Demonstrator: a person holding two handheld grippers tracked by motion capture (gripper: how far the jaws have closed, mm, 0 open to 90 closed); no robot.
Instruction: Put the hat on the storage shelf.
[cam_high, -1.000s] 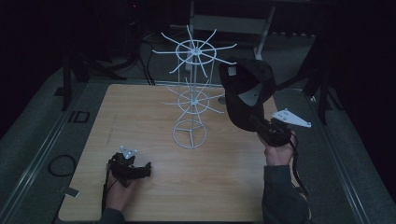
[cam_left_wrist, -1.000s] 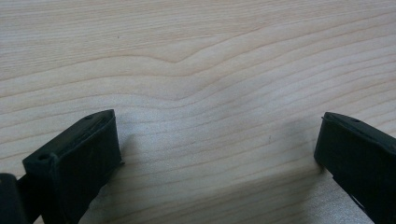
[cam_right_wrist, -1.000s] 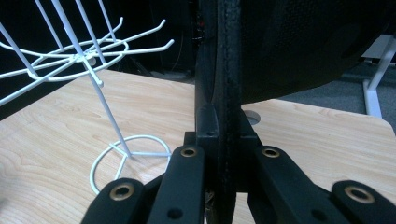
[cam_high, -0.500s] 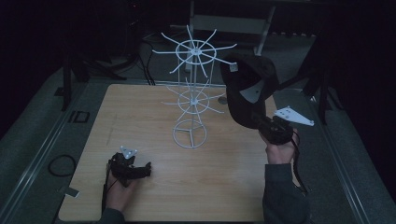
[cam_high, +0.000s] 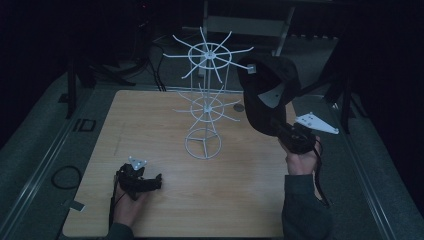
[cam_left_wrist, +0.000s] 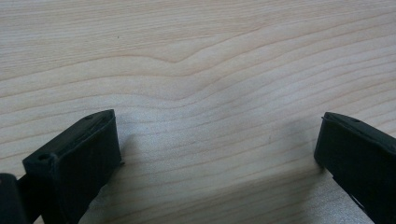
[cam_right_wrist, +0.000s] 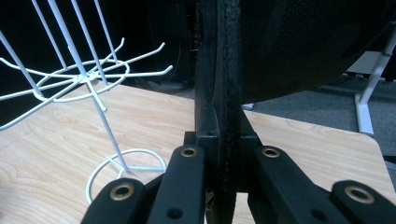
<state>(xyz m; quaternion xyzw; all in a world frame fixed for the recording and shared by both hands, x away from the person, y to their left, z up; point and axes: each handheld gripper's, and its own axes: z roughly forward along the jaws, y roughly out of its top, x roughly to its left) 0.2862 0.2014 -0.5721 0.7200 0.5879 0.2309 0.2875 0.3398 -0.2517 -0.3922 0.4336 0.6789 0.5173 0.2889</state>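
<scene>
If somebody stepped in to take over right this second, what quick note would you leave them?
Right gripper: shut on the black cap, held up in the air beside the white wire rack, to its right in the high view.
Left gripper: jaws open, nothing between them, resting low on the wooden table near the front edge.
Done: cap is picked up and brought near the rack.
Left: the cap is not on any hook yet; probably hang it on one of the upper hooks, then let go.

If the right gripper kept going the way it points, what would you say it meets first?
Likely the upper hooks of the white rack: the right gripper, shut on a black cap, points up and left towards them, though depth is hard to judge.
</scene>
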